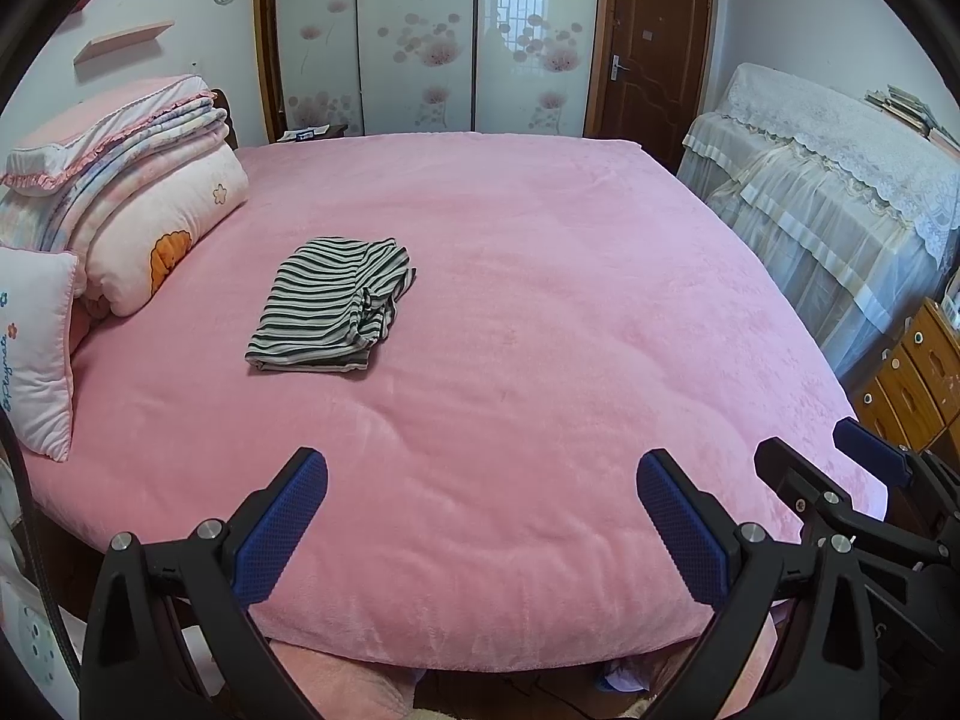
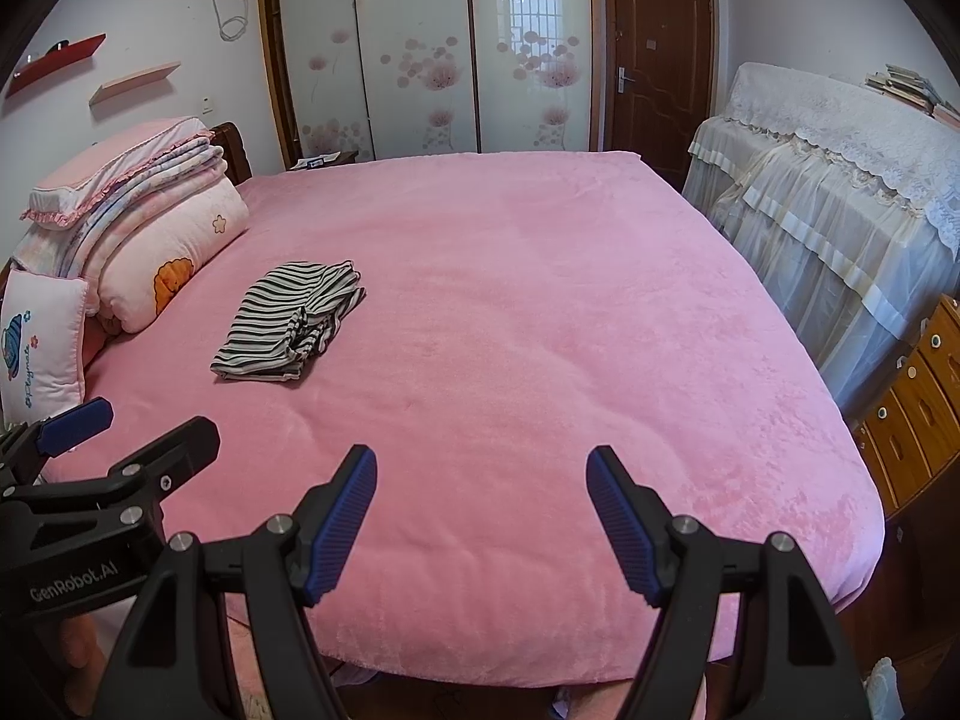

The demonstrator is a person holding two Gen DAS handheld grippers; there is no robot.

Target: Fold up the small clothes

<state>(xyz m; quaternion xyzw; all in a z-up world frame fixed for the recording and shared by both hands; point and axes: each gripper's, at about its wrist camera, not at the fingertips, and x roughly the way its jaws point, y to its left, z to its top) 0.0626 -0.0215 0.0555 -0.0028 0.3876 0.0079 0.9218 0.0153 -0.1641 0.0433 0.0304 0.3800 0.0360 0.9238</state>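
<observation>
A black-and-white striped garment lies folded on the pink bed, left of its middle; it also shows in the right wrist view. My left gripper is open and empty above the bed's near edge, well short of the garment. My right gripper is open and empty, also over the near edge. The right gripper shows at the right in the left wrist view. The left gripper shows at the left in the right wrist view.
Stacked quilts and a small pillow sit at the bed's left end. A lace-covered piece of furniture and a wooden drawer chest stand to the right. A wardrobe and door are behind.
</observation>
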